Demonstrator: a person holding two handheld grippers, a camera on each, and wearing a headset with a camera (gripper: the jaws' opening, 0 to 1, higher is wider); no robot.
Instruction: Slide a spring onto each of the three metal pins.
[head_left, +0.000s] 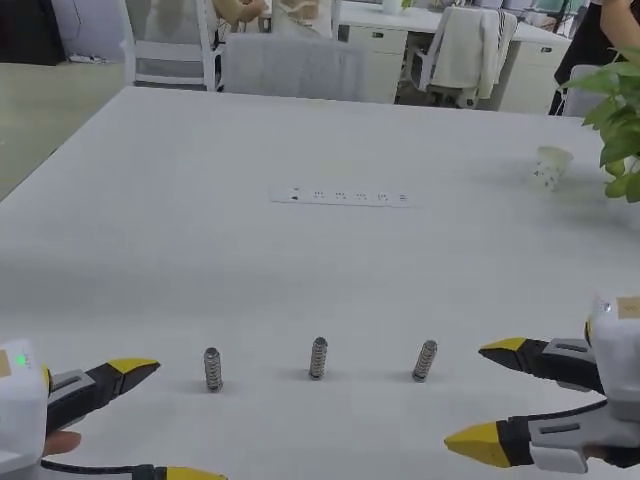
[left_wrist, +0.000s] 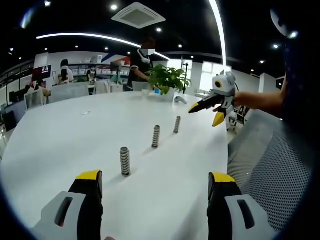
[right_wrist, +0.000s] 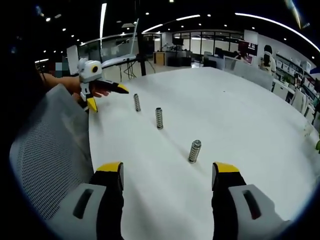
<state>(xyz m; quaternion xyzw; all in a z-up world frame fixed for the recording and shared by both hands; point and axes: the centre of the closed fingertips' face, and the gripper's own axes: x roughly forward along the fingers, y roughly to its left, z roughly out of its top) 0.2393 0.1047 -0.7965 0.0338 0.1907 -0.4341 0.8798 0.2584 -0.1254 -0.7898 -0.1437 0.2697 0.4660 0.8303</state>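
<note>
left gripper (head_left: 182, 420): jaws spread wide, empty
right gripper (head_left: 468, 393): jaws spread, empty
springs (head_left: 318, 357): three upright, row on white table (head_left: 300, 260), between grippers

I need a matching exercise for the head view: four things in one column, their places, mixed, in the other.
1. paper cup
2. socket strip
3. middle spring
4. plant

A. near edge of the table, in a row of three
B. right border of the picture
C. middle of the table
D. on the table, towards its right

Pairs: 1-D, 2-C, 3-A, 4-B
</note>
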